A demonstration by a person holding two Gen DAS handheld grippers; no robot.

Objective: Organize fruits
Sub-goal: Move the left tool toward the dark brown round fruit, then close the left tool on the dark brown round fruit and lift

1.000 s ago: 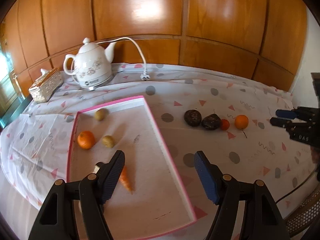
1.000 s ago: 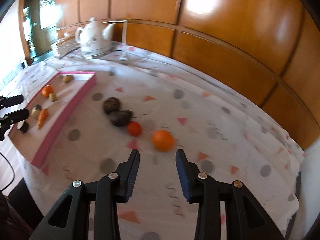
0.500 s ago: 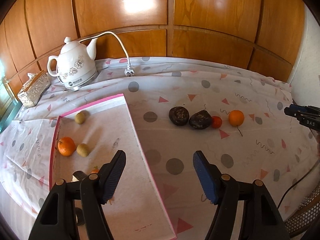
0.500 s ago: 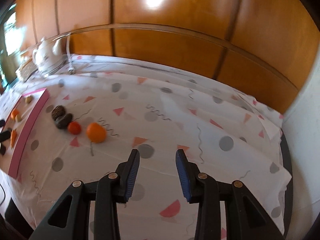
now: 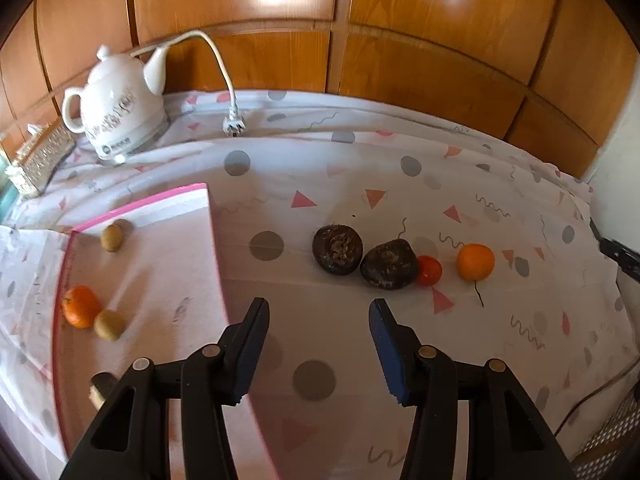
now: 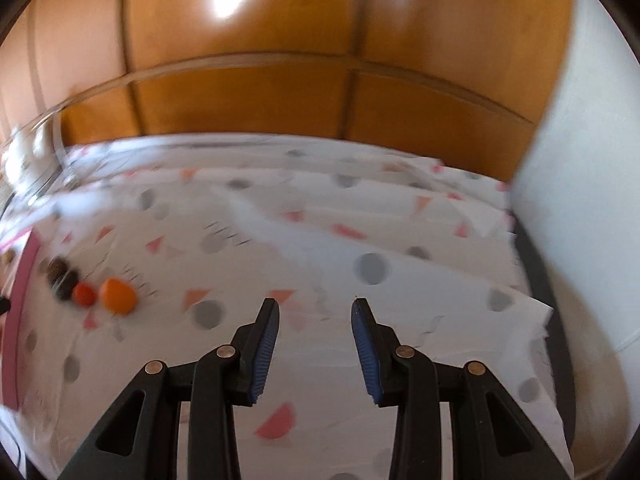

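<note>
A pink-rimmed tray (image 5: 160,276) lies on the left of the table and holds an orange (image 5: 79,311) and two kiwis (image 5: 111,237) (image 5: 109,330). On the cloth to its right lie two dark round fruits (image 5: 337,249) (image 5: 390,264), a small tomato (image 5: 429,270) and an orange (image 5: 475,262). My left gripper (image 5: 318,320) is open and empty, just in front of the dark fruits. My right gripper (image 6: 315,316) is open and empty over bare cloth; the orange (image 6: 117,295) and tomato (image 6: 84,295) show blurred far to its left.
A white kettle (image 5: 116,120) with its cord and plug (image 5: 233,126) stands at the back left, beside a woven box (image 5: 38,158). Wood panelling runs behind the table. A white wall (image 6: 580,200) stands at the right. The right gripper's tip (image 5: 618,256) shows at the table's right edge.
My left gripper has swung right from over the tray toward the loose fruits. My right gripper has swung right, away from the orange, which has slid to the left of its view.
</note>
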